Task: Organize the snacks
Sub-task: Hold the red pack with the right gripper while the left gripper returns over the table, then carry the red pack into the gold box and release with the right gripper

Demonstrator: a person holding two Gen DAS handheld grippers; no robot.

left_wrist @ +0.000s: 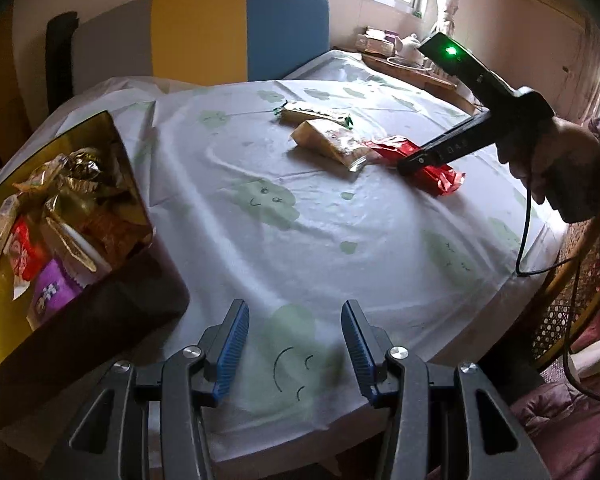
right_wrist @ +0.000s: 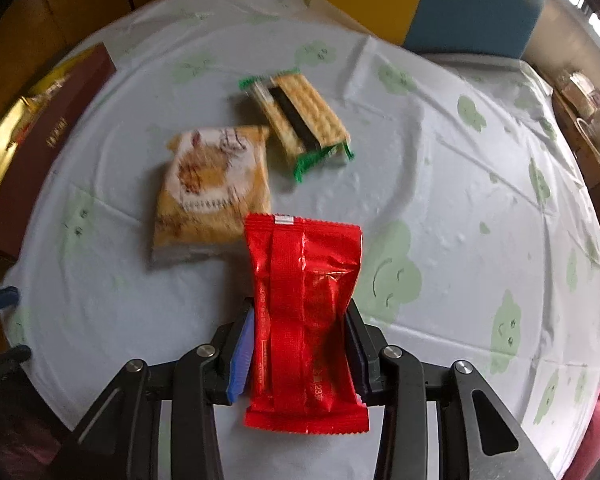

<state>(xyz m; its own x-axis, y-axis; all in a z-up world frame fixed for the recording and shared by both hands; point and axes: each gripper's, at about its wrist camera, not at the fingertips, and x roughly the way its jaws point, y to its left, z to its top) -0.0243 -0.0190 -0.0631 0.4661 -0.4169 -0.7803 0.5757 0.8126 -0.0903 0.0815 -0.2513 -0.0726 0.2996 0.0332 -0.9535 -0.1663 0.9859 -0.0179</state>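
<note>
A red snack packet [right_wrist: 304, 280] sits pinched at its waist between the blue pads of my right gripper [right_wrist: 300, 308], which is shut on it just above the white tablecloth [right_wrist: 460, 184]. The left wrist view shows the same packet [left_wrist: 440, 176] under the right gripper [left_wrist: 406, 166]. Beyond it lie a yellow snack bag [right_wrist: 216, 184] [left_wrist: 332, 140] and a green-ended cracker pack [right_wrist: 304, 120] [left_wrist: 312, 114]. My left gripper [left_wrist: 294, 308] hangs open over bare cloth with nothing between its fingers. A gold-lined box [left_wrist: 100, 320] holding several snacks stands to its left.
The maroon box [right_wrist: 60, 120] stands at the table's left edge. A yellow and blue chair back [left_wrist: 240, 28] rises behind the table. A tray with a teapot [left_wrist: 410, 46] sits at the far right. A wicker chair [left_wrist: 568, 304] and a black cable [left_wrist: 524, 240] are at the right.
</note>
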